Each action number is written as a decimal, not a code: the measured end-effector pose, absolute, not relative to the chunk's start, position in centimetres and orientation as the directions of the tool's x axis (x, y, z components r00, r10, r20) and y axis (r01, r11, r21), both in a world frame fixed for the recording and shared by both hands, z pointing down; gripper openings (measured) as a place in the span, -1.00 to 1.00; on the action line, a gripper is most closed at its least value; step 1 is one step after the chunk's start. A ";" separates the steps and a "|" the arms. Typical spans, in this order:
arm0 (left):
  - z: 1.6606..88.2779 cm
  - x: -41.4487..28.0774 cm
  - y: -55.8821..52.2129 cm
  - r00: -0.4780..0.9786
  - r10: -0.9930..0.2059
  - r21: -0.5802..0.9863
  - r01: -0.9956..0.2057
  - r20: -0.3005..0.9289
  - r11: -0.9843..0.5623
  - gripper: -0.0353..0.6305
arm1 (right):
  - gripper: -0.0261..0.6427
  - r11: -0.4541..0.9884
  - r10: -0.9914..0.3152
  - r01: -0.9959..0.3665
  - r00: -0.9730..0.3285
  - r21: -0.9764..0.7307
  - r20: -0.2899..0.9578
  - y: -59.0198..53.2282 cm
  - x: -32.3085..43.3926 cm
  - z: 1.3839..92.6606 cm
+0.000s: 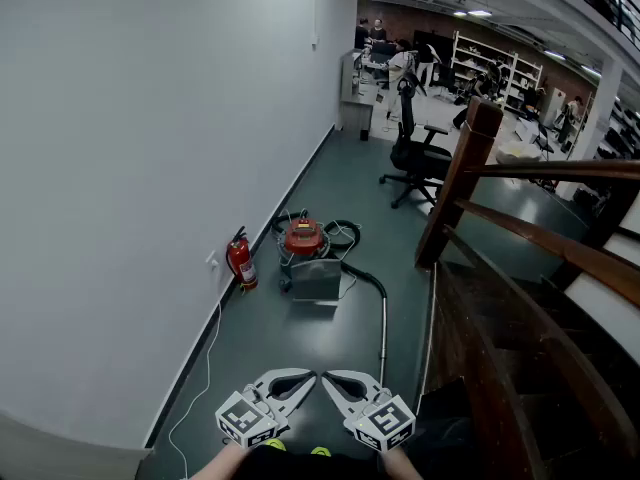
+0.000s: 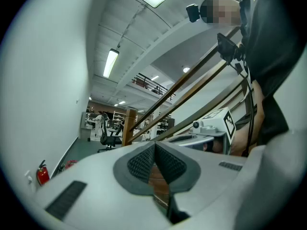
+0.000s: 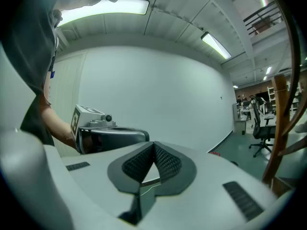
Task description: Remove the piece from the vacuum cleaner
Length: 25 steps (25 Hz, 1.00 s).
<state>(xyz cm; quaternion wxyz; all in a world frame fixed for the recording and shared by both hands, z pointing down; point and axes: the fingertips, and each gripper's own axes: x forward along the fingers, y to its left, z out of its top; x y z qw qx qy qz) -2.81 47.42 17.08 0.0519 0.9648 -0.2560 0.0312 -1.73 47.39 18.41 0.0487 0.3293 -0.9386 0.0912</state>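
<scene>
The left gripper (image 1: pixel 308 377) and the right gripper (image 1: pixel 328 376) sit side by side, both closed tight with nothing in them. The red vacuum cleaner (image 1: pixel 305 240) stands far ahead on the floor (image 1: pixel 290 338), near a fire extinguisher (image 1: pixel 241 261) by the wall (image 1: pixel 150 168); its parts look too small to tell

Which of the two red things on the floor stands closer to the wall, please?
The slim upright fire extinguisher, right beside the wall; the round vacuum cleaner sits further out.

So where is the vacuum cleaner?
In the head view the red vacuum cleaner sits on the floor ahead, left of middle, just right of the fire extinguisher by the white wall.
</scene>
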 end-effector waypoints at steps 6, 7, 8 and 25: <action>16.8 -2.7 47.6 0.869 -0.488 0.091 -0.494 0.081 -0.865 -0.87 | -0.88 0.762 -0.614 -0.630 -0.777 -0.150 0.142 47.4 -1.8 17.9; 16.8 -2.6 47.6 0.869 -0.489 0.093 -0.495 0.082 -0.864 -0.87 | -0.88 0.760 -0.616 -0.632 -0.775 -0.152 0.143 47.4 -1.8 18.0; 16.9 -2.6 47.6 0.868 -0.489 0.094 -0.495 0.083 -0.863 -0.87 | -0.88 0.759 -0.617 -0.633 -0.774 -0.152 0.144 47.4 -1.7 18.1; 17.9 -0.8 48.7 0.864 -0.495 0.106 -0.503 0.096 -0.858 -0.87 | -0.88 0.786 -0.569 -0.588 -0.809 -0.190 0.151 48.9 -0.4 19.1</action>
